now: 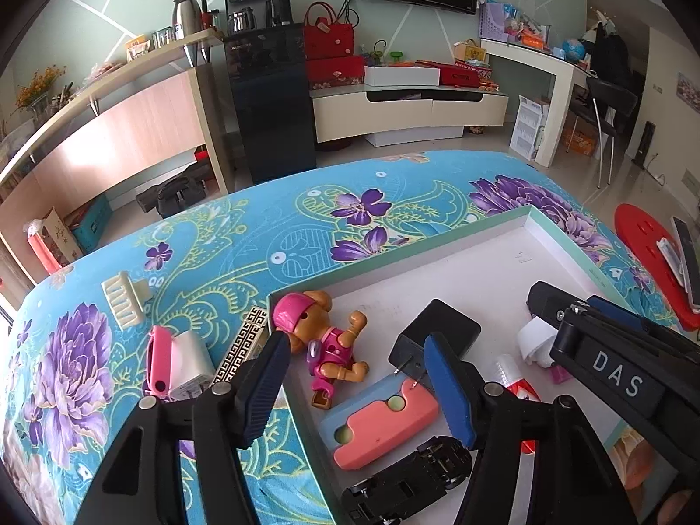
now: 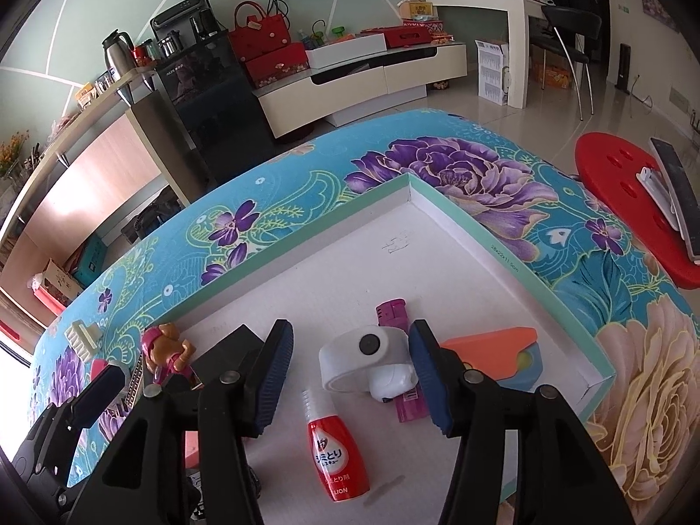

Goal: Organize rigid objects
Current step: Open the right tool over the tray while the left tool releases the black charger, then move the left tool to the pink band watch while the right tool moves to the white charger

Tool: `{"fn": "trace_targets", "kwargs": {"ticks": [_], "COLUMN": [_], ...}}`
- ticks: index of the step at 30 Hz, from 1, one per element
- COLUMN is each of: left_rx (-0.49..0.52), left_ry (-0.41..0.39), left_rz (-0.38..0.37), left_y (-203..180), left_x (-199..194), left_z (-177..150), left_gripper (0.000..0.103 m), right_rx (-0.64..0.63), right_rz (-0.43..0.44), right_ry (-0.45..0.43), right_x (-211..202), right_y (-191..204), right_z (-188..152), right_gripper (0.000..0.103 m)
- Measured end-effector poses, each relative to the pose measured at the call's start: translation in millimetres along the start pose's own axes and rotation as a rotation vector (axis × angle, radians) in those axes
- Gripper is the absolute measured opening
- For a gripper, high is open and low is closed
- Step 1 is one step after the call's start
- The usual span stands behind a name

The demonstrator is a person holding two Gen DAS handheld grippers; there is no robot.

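A box on the flowered cloth holds a doll, charger and bottle. Left gripper and right gripper hang released, grasping nothing.

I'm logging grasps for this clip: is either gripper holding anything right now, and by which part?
Nothing is held. The left gripper stands open above the pink-and-brown toy dog figure; the right gripper stands open around the white plastic ring-shaped gadget, pads apart from it.

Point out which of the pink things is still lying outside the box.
The pink-and-white gadget on the flowered cloth, left of the box. The pink-capped toy dog, the pink-and-blue case and the magenta lighter all lie inside it.
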State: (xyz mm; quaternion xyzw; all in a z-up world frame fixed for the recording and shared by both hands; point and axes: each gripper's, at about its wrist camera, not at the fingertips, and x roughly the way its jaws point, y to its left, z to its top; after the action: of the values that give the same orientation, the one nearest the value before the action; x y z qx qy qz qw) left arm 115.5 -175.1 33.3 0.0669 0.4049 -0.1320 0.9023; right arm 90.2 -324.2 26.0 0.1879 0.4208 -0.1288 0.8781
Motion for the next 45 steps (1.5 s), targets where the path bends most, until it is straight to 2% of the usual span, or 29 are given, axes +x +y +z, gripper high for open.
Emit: {"fn": "trace_targets", "kwargs": {"ticks": [7, 11, 17, 21, 28, 34, 38, 45], "left_rx": [-0.051, -0.083, -0.148, -0.187, -0.265, -0.334, -0.382, -0.466], "left_ry": [-0.006, 0.004, 0.008, 0.019, 0.066, 0.098, 0.111, 0.088], "left_rz": [0.029, 0.054, 0.093, 0.125, 0.186, 0.232, 0.276, 0.328], "left_y": [19.9, 32.4, 56.4, 71.5, 96.6, 121.1, 140.6, 171.3], "left_x": [-6.5, -7.3, -9.2, -8.0, -2.0, -2.4, -6.6, -24.3], "left_z": [1.3, 0.3, -2.4, -5.3, -14.2, -21.9, -28.2, -35.8], "left_gripper": [0.077, 0.079, 0.097, 0.103, 0.103, 0.103, 0.103, 0.103], "right_rx": [-0.023, -0.031, -0.059, -0.082, -0.123, -0.164, -0.204, -0.265], "right_rz": [-0.008, -0.007, -0.03, -0.039, -0.058, -0.039, -0.004, 0.062], "right_ry": [-0.026, -0.034, -0.027, -0.027, -0.013, -0.011, -0.018, -0.055], "right_x": [-10.4, -11.7, -7.8, -6.5, -1.6, -2.0, -5.1, -15.6], "right_y": [4.0, 6.2, 10.0, 13.7, 22.3, 37.2, 54.0, 86.5], "right_z": [2.5, 2.7, 1.9, 0.8, -1.9, -5.7, -9.6, -16.5], "right_gripper": [0.057, 0.072, 0.073, 0.08, 0.08, 0.081, 0.081, 0.081]}}
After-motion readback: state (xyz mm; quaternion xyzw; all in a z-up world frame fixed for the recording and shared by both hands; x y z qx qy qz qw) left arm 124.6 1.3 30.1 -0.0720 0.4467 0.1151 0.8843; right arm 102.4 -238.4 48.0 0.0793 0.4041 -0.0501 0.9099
